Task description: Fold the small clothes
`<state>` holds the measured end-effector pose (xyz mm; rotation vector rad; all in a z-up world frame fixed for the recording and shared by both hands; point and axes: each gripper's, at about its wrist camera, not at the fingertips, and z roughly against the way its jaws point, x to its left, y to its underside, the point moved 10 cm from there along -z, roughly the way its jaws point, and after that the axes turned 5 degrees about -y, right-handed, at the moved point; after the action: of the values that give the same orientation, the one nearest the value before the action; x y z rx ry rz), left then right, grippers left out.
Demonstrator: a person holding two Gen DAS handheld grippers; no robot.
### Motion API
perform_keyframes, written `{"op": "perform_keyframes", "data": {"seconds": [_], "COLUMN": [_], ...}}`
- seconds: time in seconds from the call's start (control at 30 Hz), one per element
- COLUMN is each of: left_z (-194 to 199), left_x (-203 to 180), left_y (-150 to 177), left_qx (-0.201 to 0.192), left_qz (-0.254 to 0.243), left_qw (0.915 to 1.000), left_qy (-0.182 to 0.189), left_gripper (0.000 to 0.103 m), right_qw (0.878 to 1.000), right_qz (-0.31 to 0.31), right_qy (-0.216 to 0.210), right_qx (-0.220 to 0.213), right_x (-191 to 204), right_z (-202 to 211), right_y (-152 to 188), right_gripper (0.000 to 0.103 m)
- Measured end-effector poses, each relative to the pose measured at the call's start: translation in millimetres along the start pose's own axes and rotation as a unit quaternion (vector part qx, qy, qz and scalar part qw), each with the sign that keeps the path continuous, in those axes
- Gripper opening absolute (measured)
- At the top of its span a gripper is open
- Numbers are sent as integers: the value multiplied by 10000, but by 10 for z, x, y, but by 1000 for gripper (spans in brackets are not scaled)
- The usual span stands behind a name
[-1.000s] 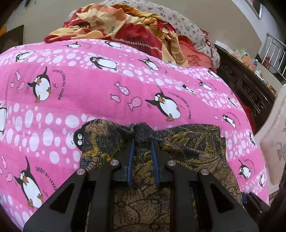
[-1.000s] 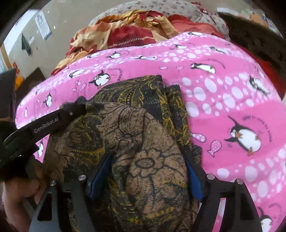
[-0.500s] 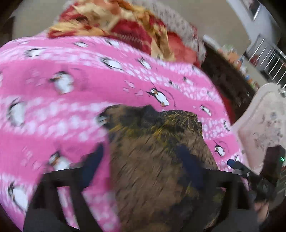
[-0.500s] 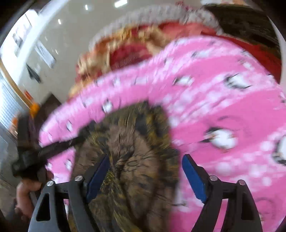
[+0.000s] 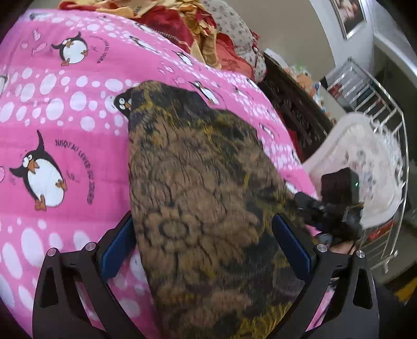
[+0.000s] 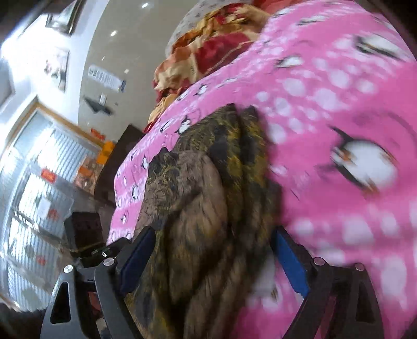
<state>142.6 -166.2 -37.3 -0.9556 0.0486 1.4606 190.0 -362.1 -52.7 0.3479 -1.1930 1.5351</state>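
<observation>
Grippers both wide open, holding nothing: left gripper and right gripper straddle brown patterned garment lying folded on pink penguin bedsheet. Beyond, red-orange blanket heap, metal rack, grey wall.

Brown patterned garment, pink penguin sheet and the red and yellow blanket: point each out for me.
brown patterned garment [image 5: 198,198]: left wrist view, middle of its folded top layer.
pink penguin sheet [image 5: 78,146]: left wrist view, bare area left of the garment.
red and yellow blanket [image 6: 208,54]: right wrist view, its red patch.
</observation>
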Motion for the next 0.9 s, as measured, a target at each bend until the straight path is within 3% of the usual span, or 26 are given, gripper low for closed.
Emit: {"op": "perform_keyframes", "data": {"seconds": [0.07,0.2,0.37,0.4,0.43,0.5,0.53,0.57,0.67,0.73,0.9], "left_z": [18,28,-1,11,13,1,16,33,155,299,779], "left_x": [1,-41,-7,10,38,189,218,218,94,52,307], "left_y": [8,118,18,3,7,20,14,13,-34,-107,-329], "left_qx": [-8,5,-125,-193,-223,-163,-207,-255,-424,-520,-748], "left_qz": [-29,-454,-138,-50,31,466,612,636,295,243,13], "left_qw": [10000,9989,9997,9996,9995,9984,9977,9974,9976,9977,9961], "left_qy": [35,-84,-174,-200,-235,-262,-185,-221,-458,-347,-472], "left_gripper": [101,101,100,86,47,25,21,20,17,16,16], "right_qw": [9994,9985,9995,9996,9996,9998,9999,9999,9997,9995,9989], "right_qz": [-66,20,-7,51,119,97,-5,-83,-96,-198,-362], "right_qy": [-323,-547,-292,-244,-168,-98,-24,7,221,226,-235], "right_qx": [110,11,111,162,216,160,124,115,37,-46,-163], "right_x": [19,40,-27,-24,-16,-34,-73,-93,-7,71,448], "right_z": [-107,-71,-211,-232,-269,-255,-234,-212,-169,-158,-340], "right_y": [-18,-7,-74,-86,-88,-83,-69,-48,-39,-84,-150], "right_gripper": [58,54,49,49,49,43,31,25,22,21,21]}}
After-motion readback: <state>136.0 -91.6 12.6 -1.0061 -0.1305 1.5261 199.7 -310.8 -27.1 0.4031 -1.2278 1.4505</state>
